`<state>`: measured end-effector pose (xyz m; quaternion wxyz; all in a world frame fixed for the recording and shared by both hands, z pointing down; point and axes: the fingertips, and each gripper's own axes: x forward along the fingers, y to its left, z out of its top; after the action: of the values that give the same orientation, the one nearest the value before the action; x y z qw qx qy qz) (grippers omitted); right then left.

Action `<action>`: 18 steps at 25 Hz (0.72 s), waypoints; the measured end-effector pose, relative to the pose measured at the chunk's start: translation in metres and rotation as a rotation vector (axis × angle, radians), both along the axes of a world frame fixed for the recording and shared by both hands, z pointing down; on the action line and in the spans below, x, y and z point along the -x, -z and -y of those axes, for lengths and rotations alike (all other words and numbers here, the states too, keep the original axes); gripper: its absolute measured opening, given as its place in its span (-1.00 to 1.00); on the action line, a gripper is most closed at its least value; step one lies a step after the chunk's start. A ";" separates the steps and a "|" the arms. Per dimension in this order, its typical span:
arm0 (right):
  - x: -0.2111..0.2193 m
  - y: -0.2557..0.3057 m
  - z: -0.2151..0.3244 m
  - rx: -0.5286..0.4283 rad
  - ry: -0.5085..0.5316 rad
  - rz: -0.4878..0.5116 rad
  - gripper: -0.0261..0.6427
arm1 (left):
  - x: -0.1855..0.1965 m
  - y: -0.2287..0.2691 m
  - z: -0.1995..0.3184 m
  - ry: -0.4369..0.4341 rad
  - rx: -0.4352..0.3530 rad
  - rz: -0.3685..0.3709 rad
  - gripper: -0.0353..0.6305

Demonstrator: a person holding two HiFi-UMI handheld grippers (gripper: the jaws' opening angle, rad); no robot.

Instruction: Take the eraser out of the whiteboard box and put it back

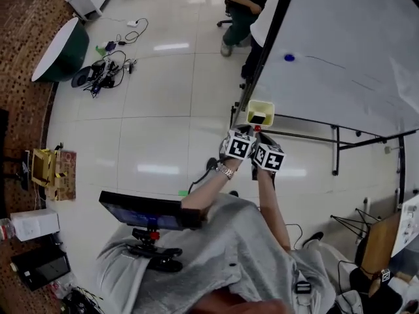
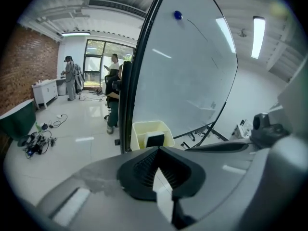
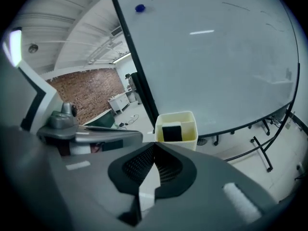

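Note:
A pale yellow box (image 1: 262, 104) hangs at the lower left corner of the whiteboard (image 1: 347, 51). The black-and-white eraser (image 1: 258, 118) stands inside it, upright, also seen as the eraser (image 2: 155, 140) and the eraser (image 3: 172, 131). Both grippers are held side by side just short of the box. My left gripper (image 1: 243, 132) is shut with nothing between its jaws, its tips (image 2: 159, 149) meeting below the box (image 2: 144, 127). My right gripper (image 1: 260, 136) is shut and empty too, its tips (image 3: 155, 143) meeting just short of the box (image 3: 188, 117).
A blue magnet (image 1: 289, 57) sits on the board. The board's stand legs (image 1: 336, 150) spread over the white floor. People (image 1: 239, 12) stand behind the board. Cables (image 1: 105, 70), a green round table (image 1: 62, 51) and a cardboard box (image 1: 52, 165) lie at the left.

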<state>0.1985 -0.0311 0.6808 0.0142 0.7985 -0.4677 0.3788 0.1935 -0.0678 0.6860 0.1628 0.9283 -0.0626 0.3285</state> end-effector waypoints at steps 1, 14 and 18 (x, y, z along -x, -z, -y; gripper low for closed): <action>0.009 0.000 -0.009 -0.001 0.014 0.000 -0.91 | 0.008 -0.001 -0.008 0.018 0.003 0.003 -0.88; 0.071 -0.007 -0.080 0.029 0.123 -0.001 -0.91 | 0.080 -0.003 -0.086 0.051 -0.044 0.032 -0.88; 0.076 0.003 -0.070 0.005 0.113 -0.015 -0.91 | 0.090 0.005 -0.077 0.087 0.011 0.004 -0.88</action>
<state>0.1224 0.0391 0.6773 0.0413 0.7735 -0.5109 0.3727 0.1039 0.0091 0.6810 0.1817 0.9231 -0.1017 0.3234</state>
